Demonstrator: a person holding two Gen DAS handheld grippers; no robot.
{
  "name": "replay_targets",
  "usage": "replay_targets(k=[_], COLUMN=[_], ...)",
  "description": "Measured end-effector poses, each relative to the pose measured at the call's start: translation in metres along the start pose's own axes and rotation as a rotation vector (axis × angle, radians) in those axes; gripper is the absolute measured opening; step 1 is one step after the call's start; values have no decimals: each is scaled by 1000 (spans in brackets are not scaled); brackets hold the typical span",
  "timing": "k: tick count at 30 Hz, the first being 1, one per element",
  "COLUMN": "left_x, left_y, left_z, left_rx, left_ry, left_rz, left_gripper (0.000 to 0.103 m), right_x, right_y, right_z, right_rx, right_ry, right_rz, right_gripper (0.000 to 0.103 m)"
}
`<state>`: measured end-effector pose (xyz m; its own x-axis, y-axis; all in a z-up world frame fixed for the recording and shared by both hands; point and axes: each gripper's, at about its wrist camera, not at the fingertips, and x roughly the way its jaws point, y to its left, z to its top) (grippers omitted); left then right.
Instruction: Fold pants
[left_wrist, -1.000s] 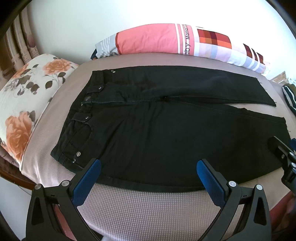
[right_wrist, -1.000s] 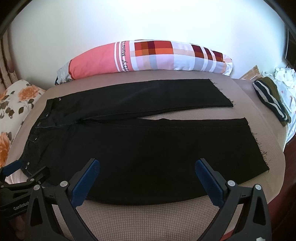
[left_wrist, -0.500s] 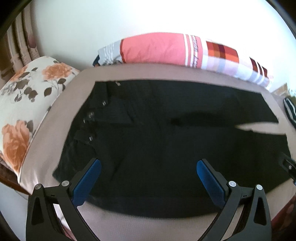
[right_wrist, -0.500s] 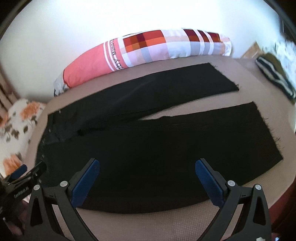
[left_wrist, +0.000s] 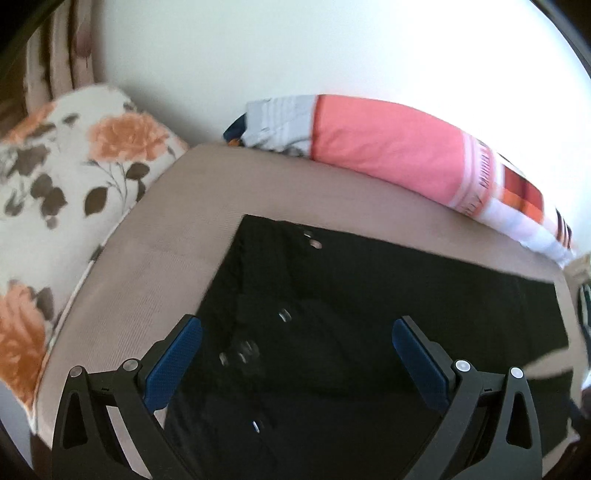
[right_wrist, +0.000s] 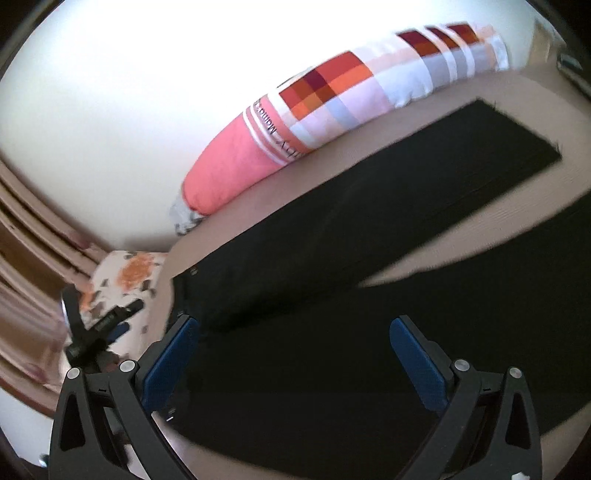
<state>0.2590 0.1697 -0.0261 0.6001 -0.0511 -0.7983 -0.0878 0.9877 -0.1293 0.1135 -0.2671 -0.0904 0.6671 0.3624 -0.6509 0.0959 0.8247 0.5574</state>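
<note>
Black pants (left_wrist: 369, 332) flat on the bed (left_wrist: 177, 236), both hand-held grippers, left (left_wrist: 295, 354) and right (right_wrist: 291, 354), spread wide above them

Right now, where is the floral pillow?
The floral pillow lies at the left end of the bed, beyond the waistband of the black pants; the right wrist view shows it far left, behind the left gripper.
</note>
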Motion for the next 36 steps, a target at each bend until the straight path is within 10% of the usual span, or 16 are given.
replay_targets(k=[13, 28, 36], left_x=[129, 185, 204], left_y=[79, 81, 78], left_z=[47, 85, 94], left_rx=[-211, -259, -322], left_ry=[255, 341, 332], left_rz=[-289, -574, -591], left_gripper=[47, 31, 30], right_x=[81, 154, 182], right_y=[6, 40, 52], right_z=[38, 50, 72], right_rx=[-57, -177, -276], right_ry=[61, 153, 186], right_rz=[-184, -162, -161], right_gripper=[103, 103, 103])
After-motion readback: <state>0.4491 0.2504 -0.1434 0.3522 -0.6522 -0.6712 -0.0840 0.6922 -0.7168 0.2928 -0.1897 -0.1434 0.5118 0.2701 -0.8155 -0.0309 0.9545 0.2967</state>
